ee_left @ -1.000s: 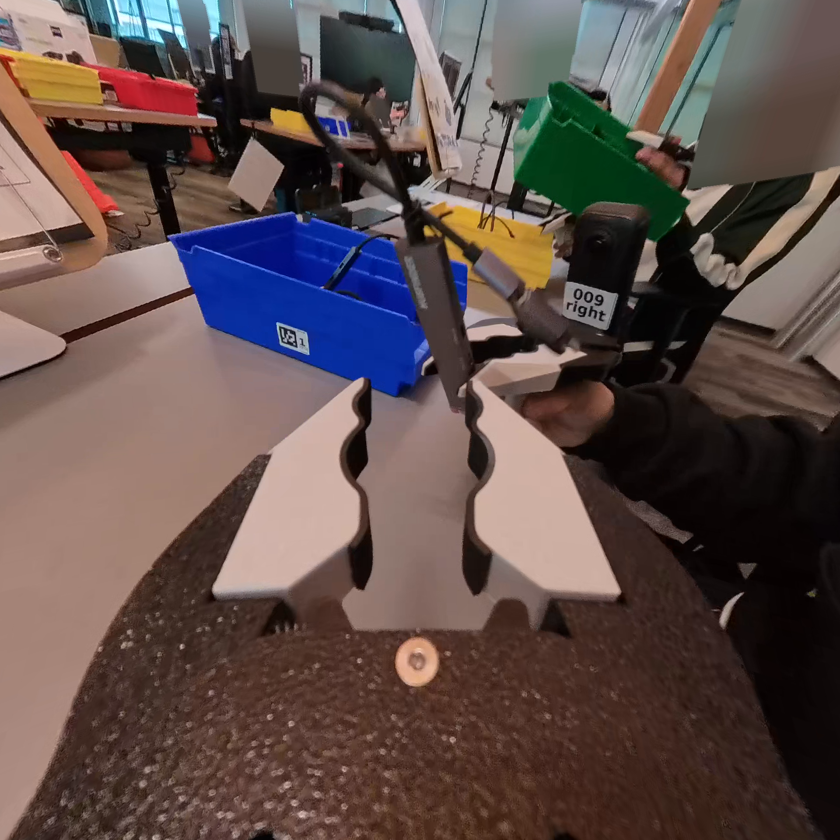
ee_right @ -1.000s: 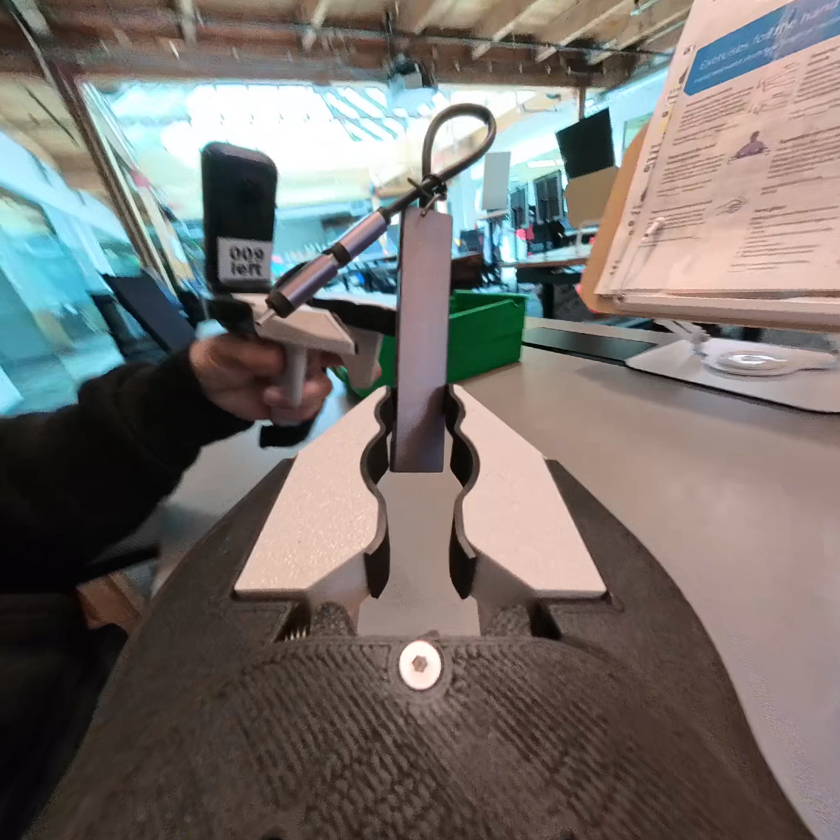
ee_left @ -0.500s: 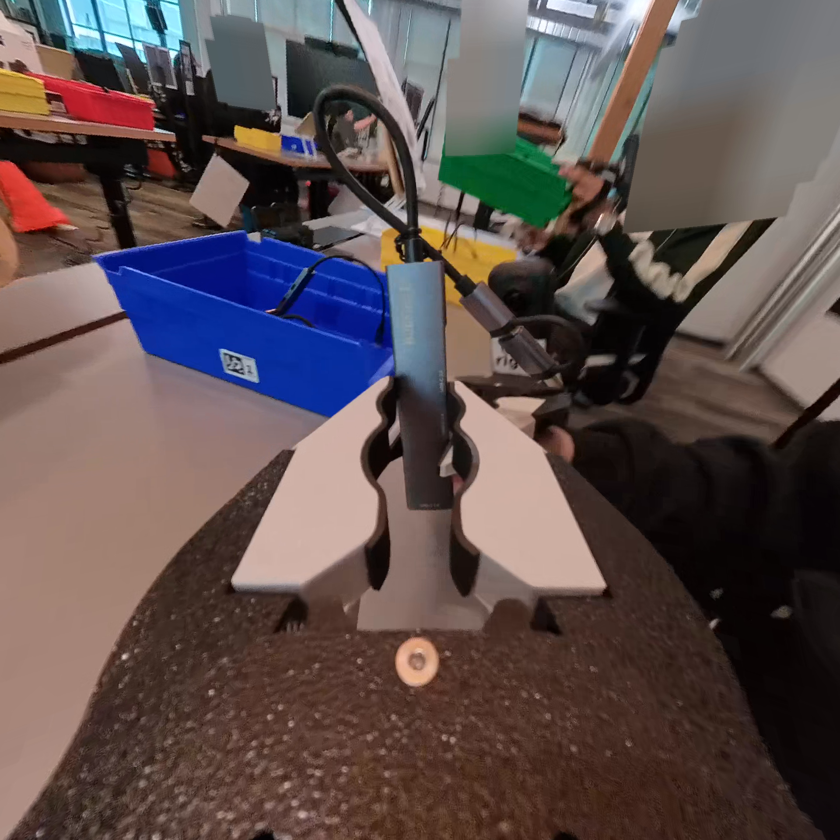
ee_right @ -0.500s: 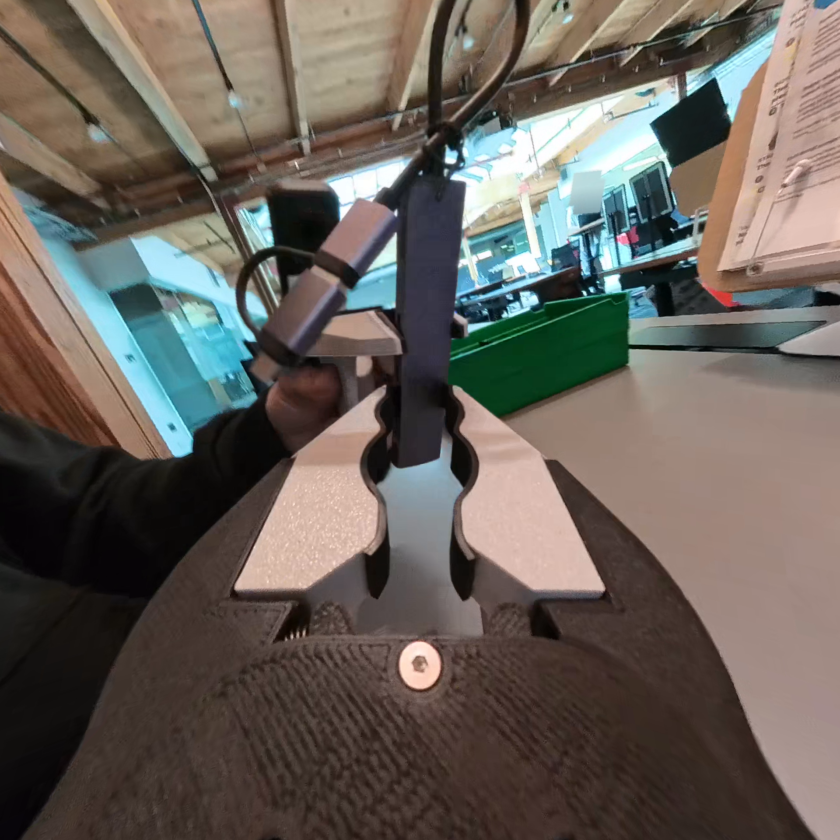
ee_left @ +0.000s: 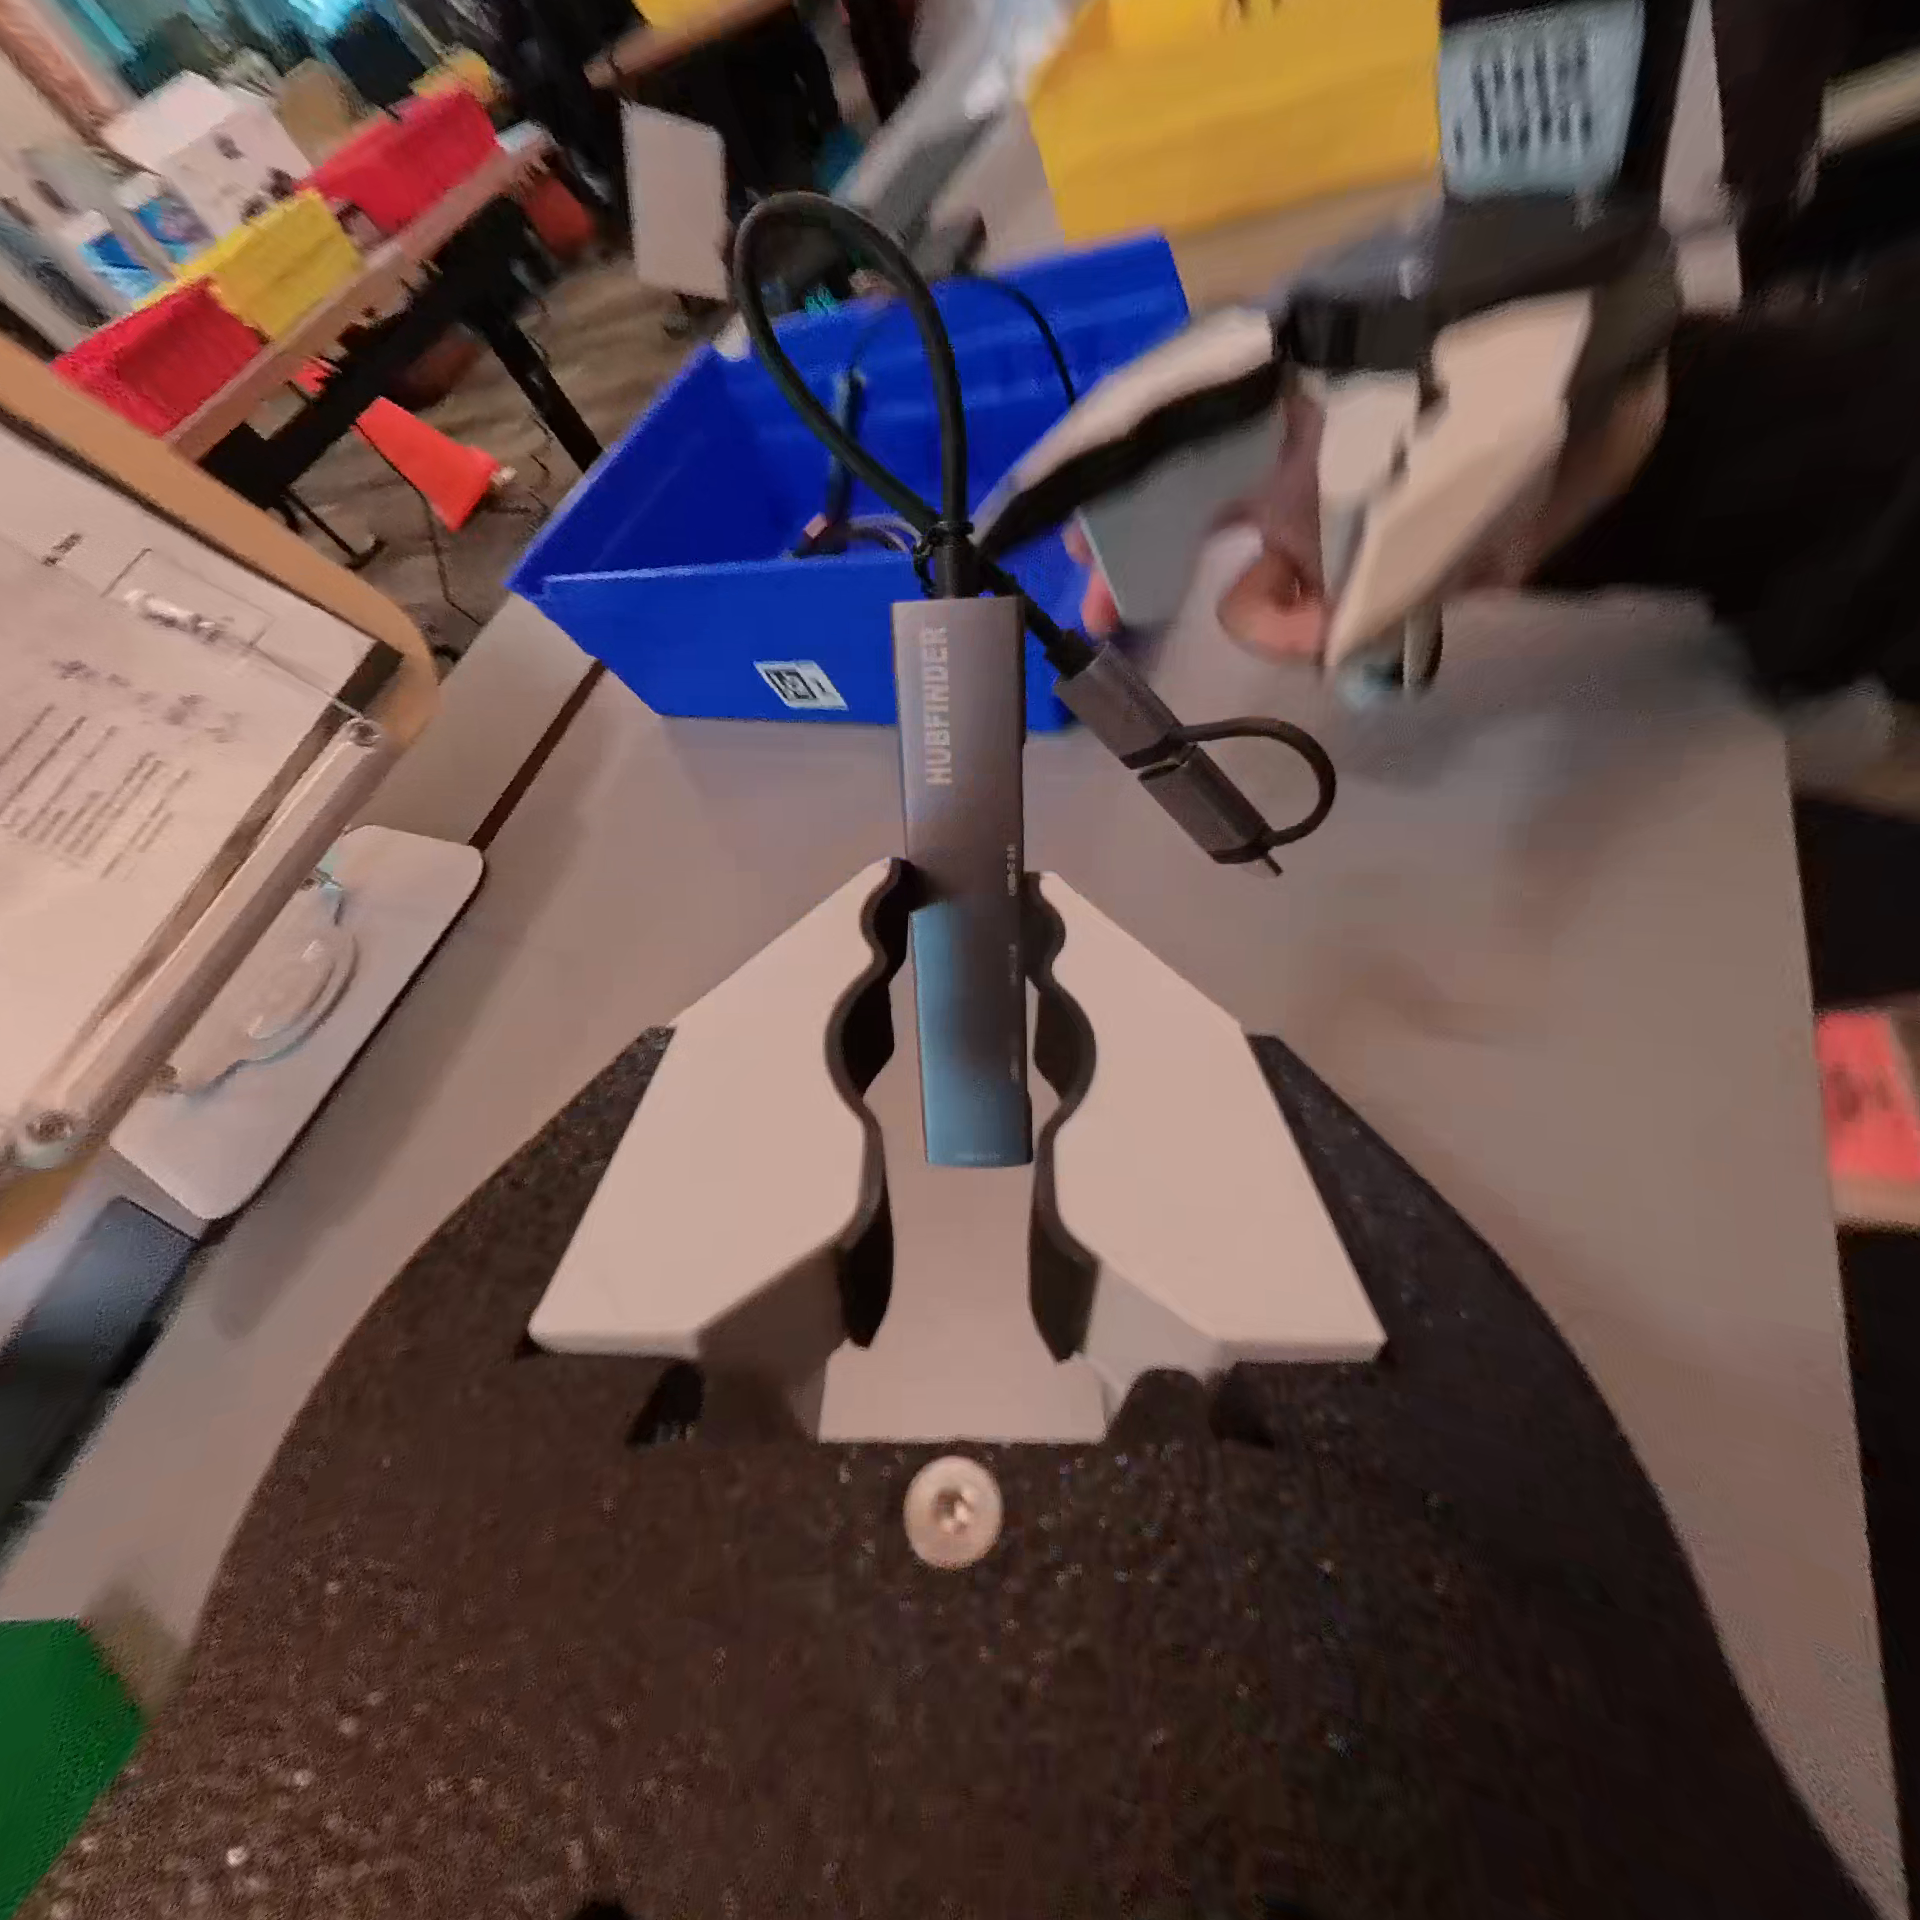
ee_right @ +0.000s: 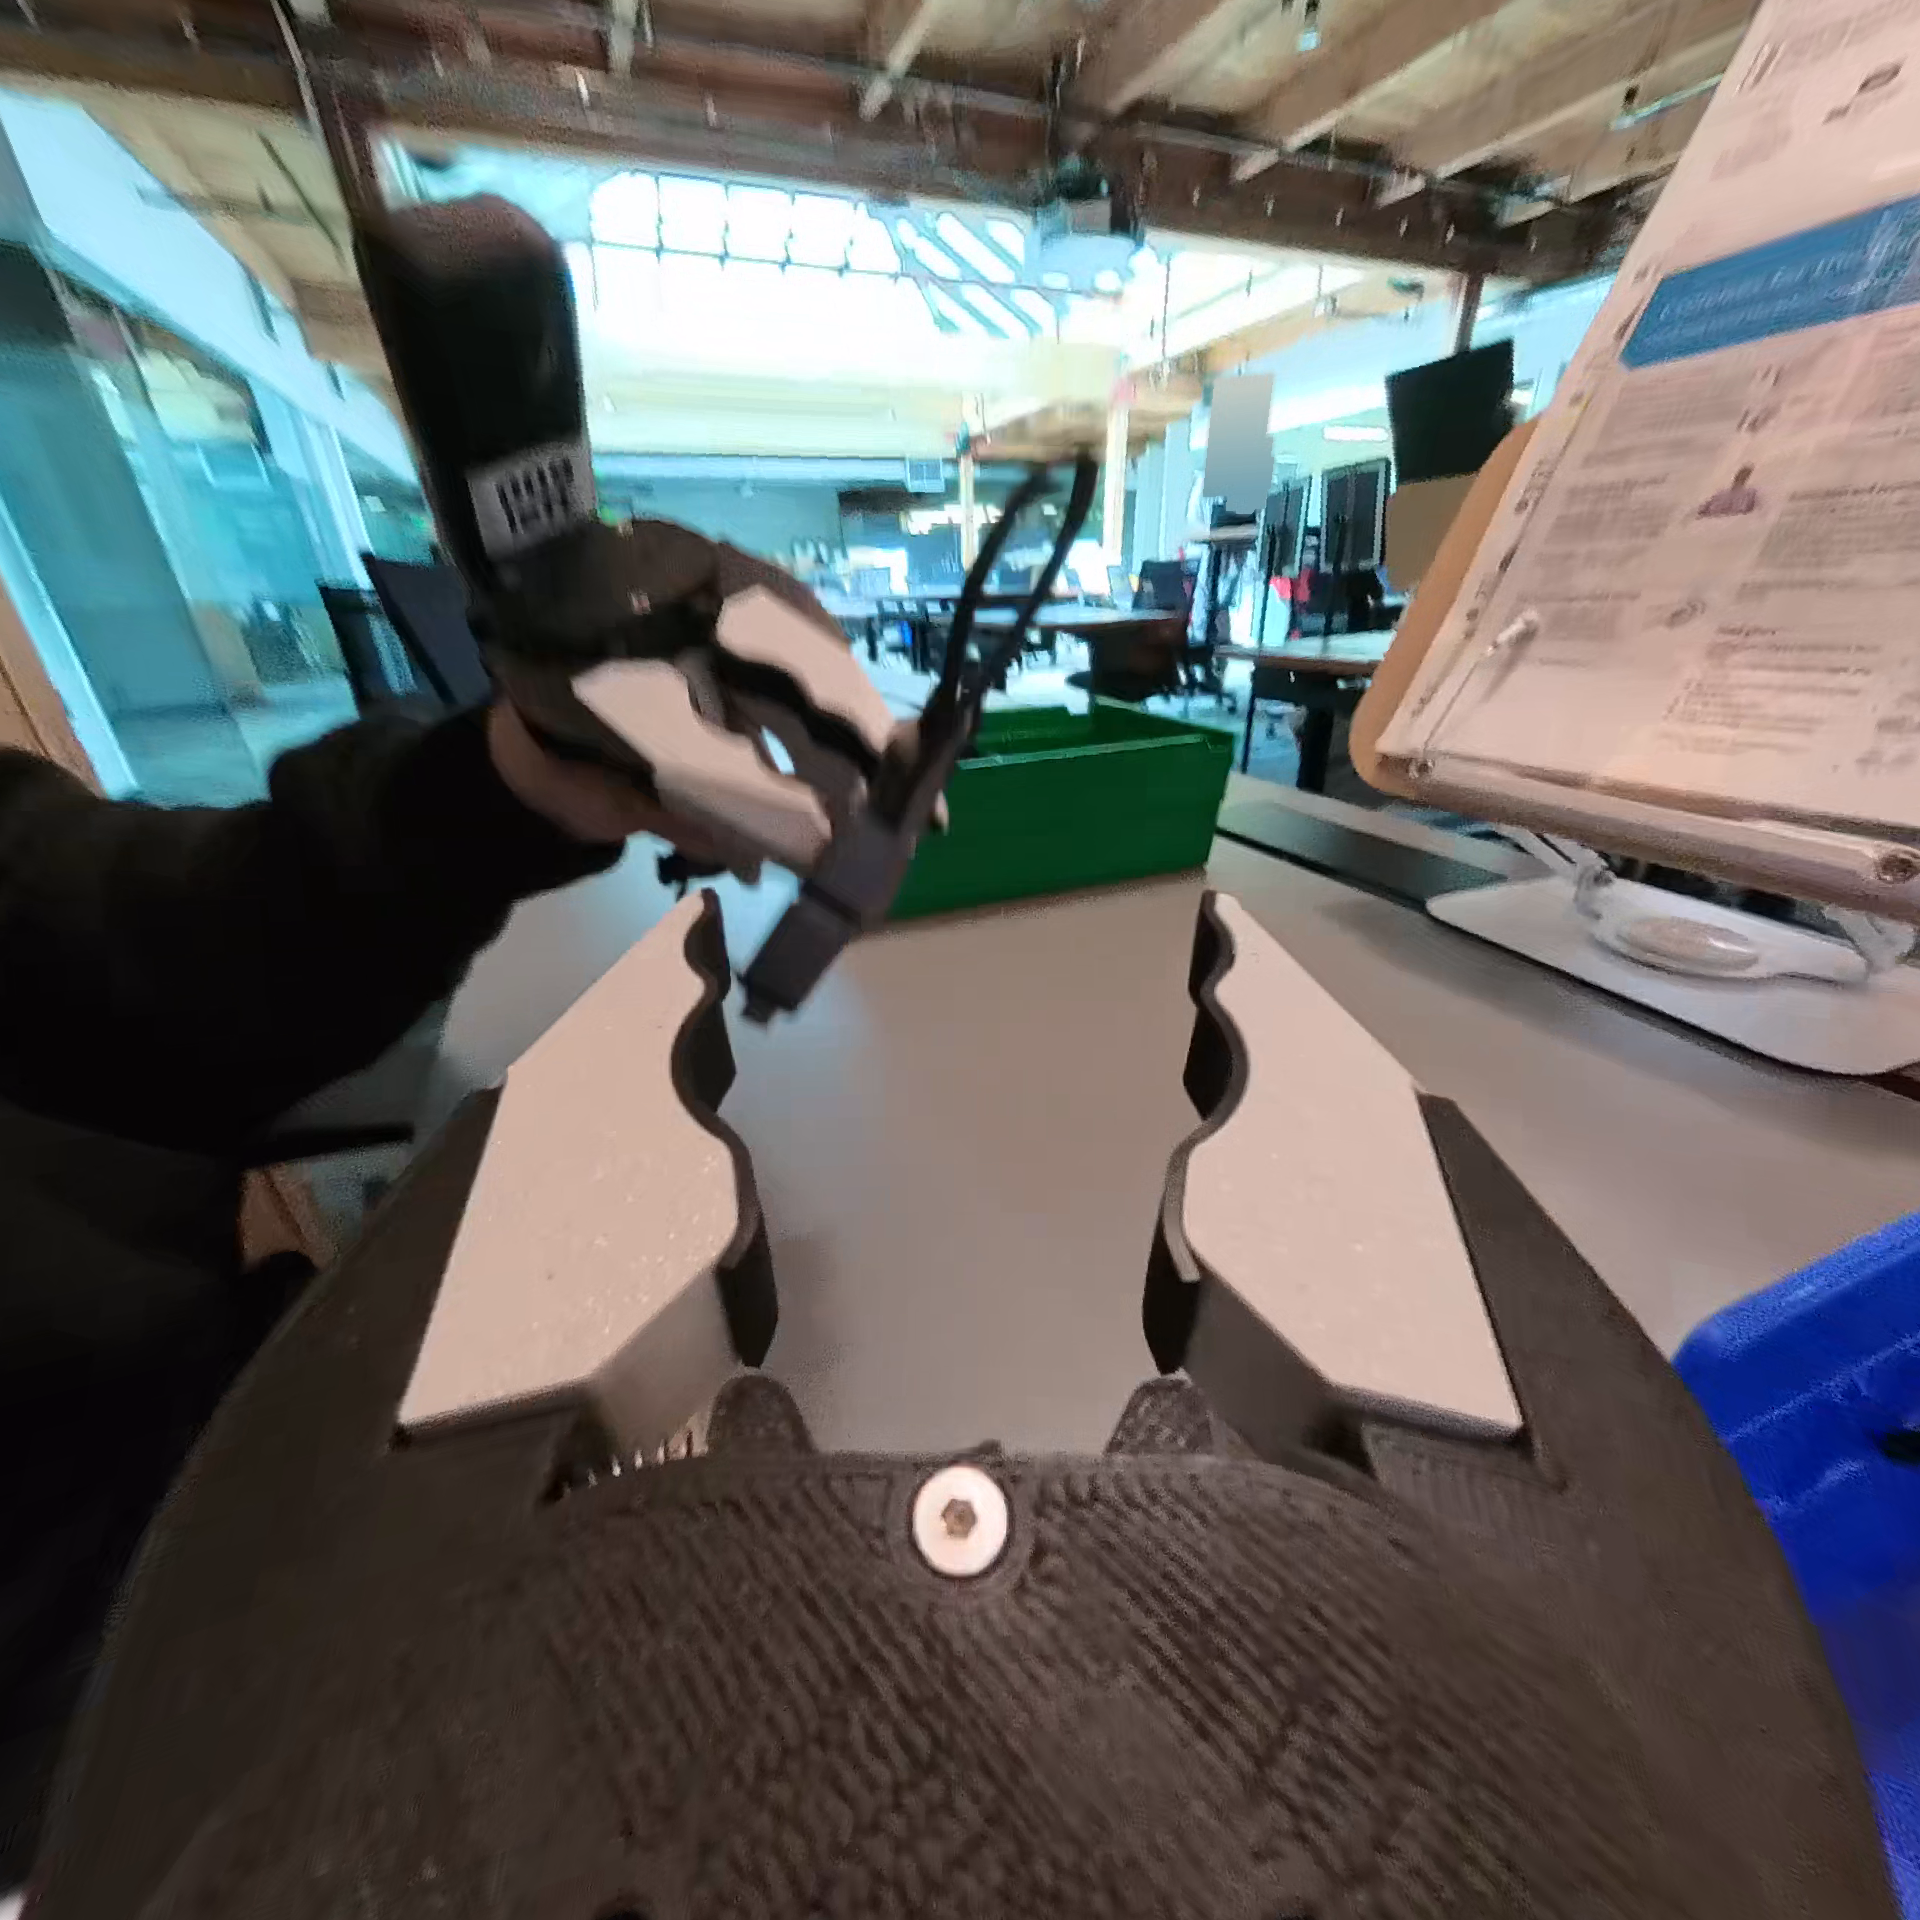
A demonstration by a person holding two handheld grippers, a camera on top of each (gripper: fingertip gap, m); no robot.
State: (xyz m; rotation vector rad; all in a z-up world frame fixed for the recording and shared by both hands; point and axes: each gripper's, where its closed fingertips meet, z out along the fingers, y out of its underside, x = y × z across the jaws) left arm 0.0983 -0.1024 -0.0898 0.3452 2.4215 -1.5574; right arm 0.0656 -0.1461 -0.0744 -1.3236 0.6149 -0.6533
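Grey table (ee_left: 1455,1039) carries blue bin (ee_left: 727,623), green bin (ee_right: 1049,821), document stand's white base (ee_right: 1714,987).

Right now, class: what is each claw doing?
Left claw: closed on the grey USB hub.
Right claw: open, holding nothing.

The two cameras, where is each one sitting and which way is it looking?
Left wrist view: sits on the left gripper, looks along its fingers, shut on a grey hub, toward the blue bin; a blurred hand shows.
Right wrist view: sits on the right gripper, looks along its open fingers toward the green bin; a dark sleeve shows.
Shared: hub, table, both grippers, paper stand.
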